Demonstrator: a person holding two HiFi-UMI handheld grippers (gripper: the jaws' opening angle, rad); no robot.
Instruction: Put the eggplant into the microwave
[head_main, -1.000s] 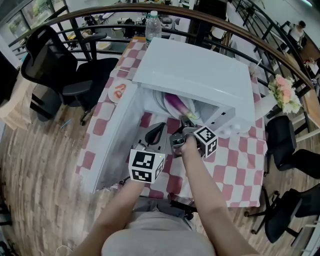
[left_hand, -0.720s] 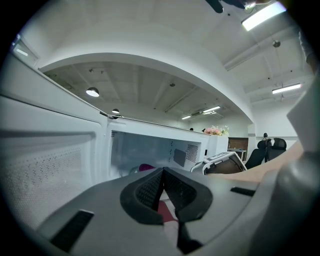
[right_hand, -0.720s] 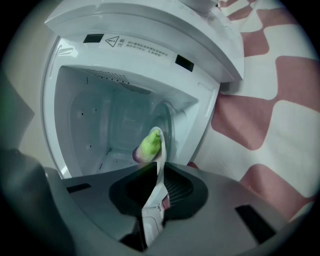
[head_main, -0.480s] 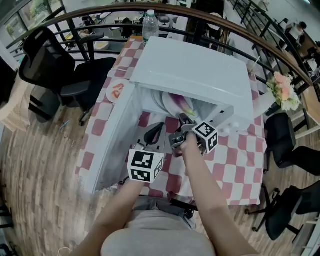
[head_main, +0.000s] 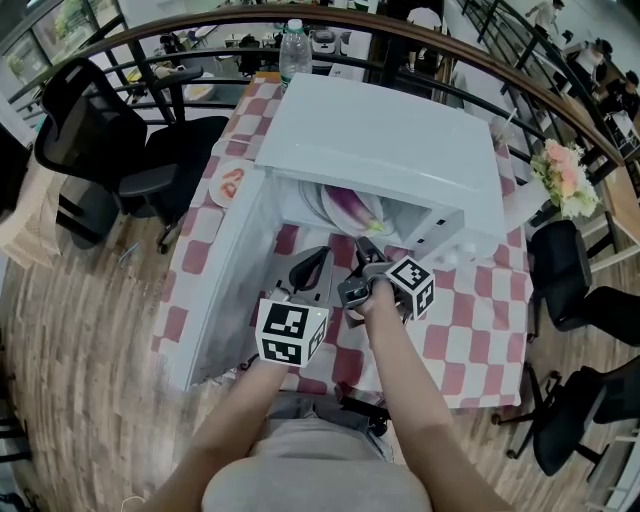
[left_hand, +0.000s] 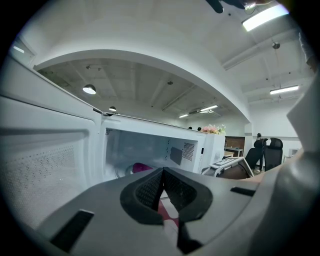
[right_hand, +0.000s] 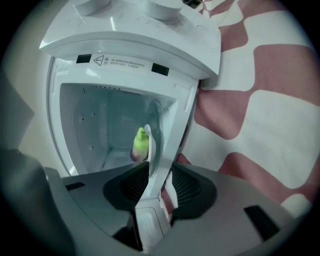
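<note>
Eggplant (head_main: 352, 208) lies on the plate (head_main: 322, 205) inside the open microwave (head_main: 390, 130); right claw (right_hand: 159, 176) is opening, gripping nothing, while left claw (left_hand: 162, 174) waits closed and empty. The right is best drawn straight back, clear of the plate

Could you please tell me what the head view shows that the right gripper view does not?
Only the head view shows the water bottle, the flowers and the left gripper. Only the right gripper view shows the warning label above the cavity and the gap of the right gripper, its jaws opening with nothing between them. Both show the open microwave, the eggplant inside and the checked tablecloth.
</note>
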